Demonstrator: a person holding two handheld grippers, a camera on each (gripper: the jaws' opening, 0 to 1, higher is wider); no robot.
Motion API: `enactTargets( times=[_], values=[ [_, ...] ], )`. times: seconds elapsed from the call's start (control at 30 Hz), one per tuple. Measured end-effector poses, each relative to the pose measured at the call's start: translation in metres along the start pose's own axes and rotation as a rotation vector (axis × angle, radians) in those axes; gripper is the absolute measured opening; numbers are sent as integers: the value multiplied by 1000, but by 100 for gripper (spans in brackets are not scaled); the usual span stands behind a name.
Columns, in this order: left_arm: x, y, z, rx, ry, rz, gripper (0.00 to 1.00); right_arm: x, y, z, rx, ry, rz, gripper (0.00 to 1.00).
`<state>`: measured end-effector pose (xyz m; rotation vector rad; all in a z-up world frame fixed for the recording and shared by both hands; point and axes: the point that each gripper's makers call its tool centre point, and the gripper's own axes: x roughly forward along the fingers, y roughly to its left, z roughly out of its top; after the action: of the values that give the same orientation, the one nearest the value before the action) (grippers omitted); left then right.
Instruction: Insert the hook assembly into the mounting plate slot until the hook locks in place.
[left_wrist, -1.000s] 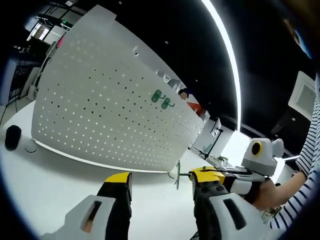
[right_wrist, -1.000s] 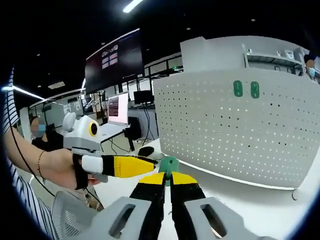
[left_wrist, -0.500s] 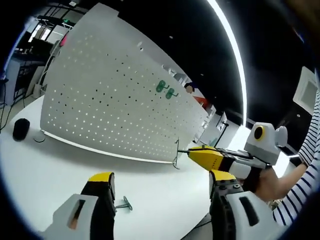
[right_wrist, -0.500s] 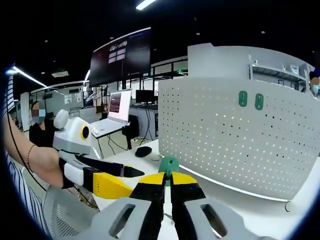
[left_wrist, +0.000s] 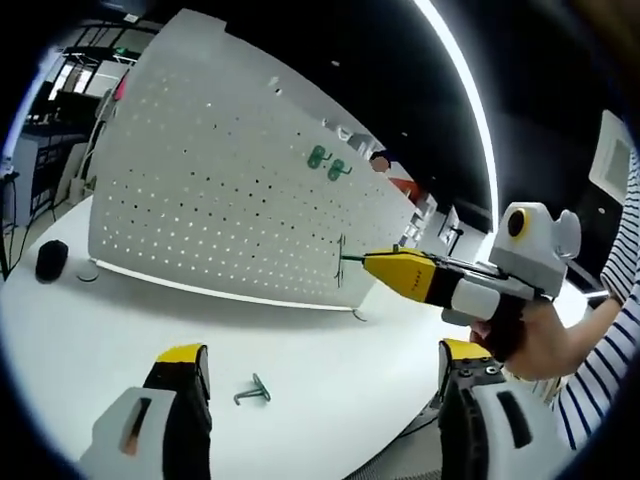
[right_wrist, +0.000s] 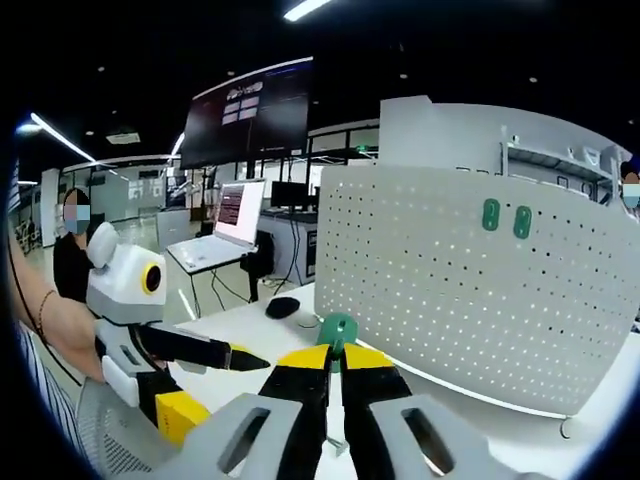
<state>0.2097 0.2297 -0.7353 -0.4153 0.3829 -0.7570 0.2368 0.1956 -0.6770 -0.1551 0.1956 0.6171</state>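
Note:
The white pegboard plate (left_wrist: 220, 200) stands upright on the white table (left_wrist: 100, 340), with two green hook plates (left_wrist: 327, 162) mounted high on it. My right gripper (left_wrist: 362, 263) reaches in from the right, shut on a thin metal hook with a green base (left_wrist: 342, 261), held just in front of the board's lower right part. In the right gripper view its yellow-tipped jaws (right_wrist: 335, 355) pinch that green base (right_wrist: 337, 328); the pegboard (right_wrist: 480, 300) and green plates (right_wrist: 506, 217) lie beyond. My left gripper (left_wrist: 325, 352) is wide open and empty; it (right_wrist: 215, 385) appears at lower left.
A loose metal hook (left_wrist: 253, 392) lies on the table between my left jaws. A black mouse (left_wrist: 50, 260) and a small round disc (left_wrist: 88, 272) sit left of the board. A laptop (right_wrist: 225, 235), a wall screen (right_wrist: 240, 120) and desks stand behind.
My left jaws have spread much wider and that gripper has drawn back. The right gripper has carried its hook up and closer to the board. A loose hook now lies on the table.

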Motion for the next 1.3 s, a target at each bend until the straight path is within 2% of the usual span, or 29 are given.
enactTargets(
  times=[0.13, 0.23, 0.67, 0.77, 0.83, 1.3],
  values=[
    [-3, 1, -2, 10, 2, 2, 100, 1, -1, 5, -5, -14, -6, 0],
    [-8, 0, 0, -10, -37, -1, 100, 2, -3, 9, -29, -30, -21, 0],
    [-10, 4, -3, 24, -22, 16, 100, 5, -14, 18, -50, -61, -70, 0],
    [-12, 10, -1, 17, -34, 34, 100, 5, -22, 20, -117, -61, -105, 0],
    [-13, 12, 0, 16, -40, 39, 100, 6, -24, 22, -105, -68, -107, 0],
    [-15, 23, 0, -30, -46, 73, 100, 8, -87, 38, -92, -112, -275, 0]
  ],
)
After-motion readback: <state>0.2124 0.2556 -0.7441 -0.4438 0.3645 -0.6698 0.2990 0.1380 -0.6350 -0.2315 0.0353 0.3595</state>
